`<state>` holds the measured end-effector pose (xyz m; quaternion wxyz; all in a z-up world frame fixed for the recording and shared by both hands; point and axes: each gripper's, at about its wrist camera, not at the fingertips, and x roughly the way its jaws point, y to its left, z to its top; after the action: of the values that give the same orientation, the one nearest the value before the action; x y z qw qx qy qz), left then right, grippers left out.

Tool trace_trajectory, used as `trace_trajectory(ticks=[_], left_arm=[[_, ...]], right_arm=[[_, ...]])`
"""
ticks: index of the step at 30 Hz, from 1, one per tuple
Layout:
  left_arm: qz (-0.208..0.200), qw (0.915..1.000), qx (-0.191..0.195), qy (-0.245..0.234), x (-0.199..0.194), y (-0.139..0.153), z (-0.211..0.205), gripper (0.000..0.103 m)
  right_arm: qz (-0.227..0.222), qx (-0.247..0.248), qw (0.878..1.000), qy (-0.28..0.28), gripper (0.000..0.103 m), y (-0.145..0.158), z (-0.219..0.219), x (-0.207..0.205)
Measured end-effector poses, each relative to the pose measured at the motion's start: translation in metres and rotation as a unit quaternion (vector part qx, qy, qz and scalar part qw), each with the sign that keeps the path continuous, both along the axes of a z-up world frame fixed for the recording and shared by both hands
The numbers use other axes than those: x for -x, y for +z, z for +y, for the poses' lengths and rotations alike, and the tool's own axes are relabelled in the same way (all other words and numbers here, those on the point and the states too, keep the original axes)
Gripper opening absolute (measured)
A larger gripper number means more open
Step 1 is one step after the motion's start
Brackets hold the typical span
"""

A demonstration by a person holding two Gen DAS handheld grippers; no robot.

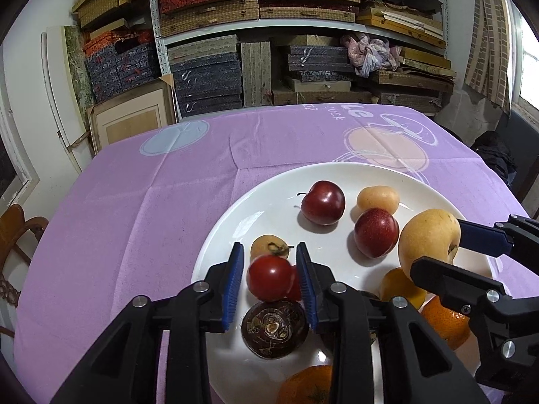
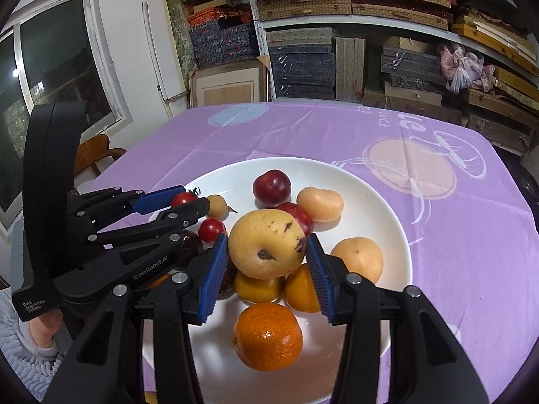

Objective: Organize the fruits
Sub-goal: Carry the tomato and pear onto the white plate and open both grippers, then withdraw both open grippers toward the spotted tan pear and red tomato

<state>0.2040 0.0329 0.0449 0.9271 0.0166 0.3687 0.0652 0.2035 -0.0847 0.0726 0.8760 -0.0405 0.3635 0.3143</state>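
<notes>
A white plate (image 2: 387, 208) sits on a table under a purple tablecloth (image 1: 134, 202), loaded with fruit.

The left gripper (image 1: 269, 279) hangs over the plate's 9 o'clock side. Its jaws are parted a little, and a cherry tomato (image 1: 270, 277) sits in the gap with daylight showing on both sides, so the blue pads do not press on it. A second cherry tomato (image 2: 212, 230) lies just beside it, and below them, toward 6 o'clock in the left wrist view, rests a dark purple mangosteen (image 1: 274, 328). A small tan loquat (image 1: 266, 245) lies just beyond the tomato.

The right gripper (image 2: 267, 266) is clamped on a large yellow pear (image 2: 267, 244), a blue pad touching each flank. The pear sits atop the pile near the plate's centre, over two yellow-orange fruits (image 2: 257, 289). A mandarin (image 2: 267, 336) lies at 6 o'clock of the pear, and a tan round fruit (image 2: 358, 259) at 3 o'clock.

Further back, toward 12 o'clock, are two dark red plums (image 1: 322, 202) and a pale peach-coloured fruit (image 1: 378, 198).

Shelves of stacked boxes (image 1: 303, 17) fill the wall behind the table.
</notes>
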Motion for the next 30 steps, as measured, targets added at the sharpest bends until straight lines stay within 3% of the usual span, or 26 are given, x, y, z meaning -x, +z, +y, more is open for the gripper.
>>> trace_trajectory(ticks=[2, 4, 9, 13, 14, 18, 23, 30], left_arm=[[-0.002, 1.0000, 0.000, 0.002, 0.002, 0.001, 0.000, 0.061], [-0.011, 0.9999, -0.003, 0.012, 0.009, 0.007, 0.002, 0.072], [-0.020, 0.9990, 0.026, 0.029, 0.042, 0.032, 0.020, 0.073], [-0.016, 0.9989, 0.036, 0.027, 0.091, 0.046, 0.021, 0.081], [-0.011, 0.9990, 0.038, 0.022, 0.105, 0.045, 0.016, 0.087], [0.014, 0.9986, 0.049, -0.016, 0.152, 0.028, -0.016, 0.088], [0.042, 0.9954, 0.065, -0.056, 0.184, -0.001, -0.065, 0.088], [0.048, 0.9951, 0.056, -0.065, 0.192, -0.023, -0.098, 0.088]], right_arm=[[-0.001, 0.008, 1.000, 0.002, 0.050, 0.001, 0.001, 0.000], [-0.007, 0.002, 1.000, 0.001, 0.052, 0.008, -0.002, 0.002], [-0.043, -0.033, 0.998, -0.006, 0.054, 0.050, -0.034, 0.036], [-0.089, -0.043, 0.995, -0.015, 0.081, 0.072, -0.072, 0.091], [-0.096, -0.047, 0.994, -0.020, 0.083, 0.071, -0.081, 0.105], [-0.081, -0.080, 0.993, -0.039, 0.088, 0.047, -0.116, 0.142], [-0.028, -0.092, 0.992, -0.078, 0.090, 0.005, -0.142, 0.145], [-0.012, -0.122, 0.988, -0.093, 0.091, 0.005, -0.161, 0.143]])
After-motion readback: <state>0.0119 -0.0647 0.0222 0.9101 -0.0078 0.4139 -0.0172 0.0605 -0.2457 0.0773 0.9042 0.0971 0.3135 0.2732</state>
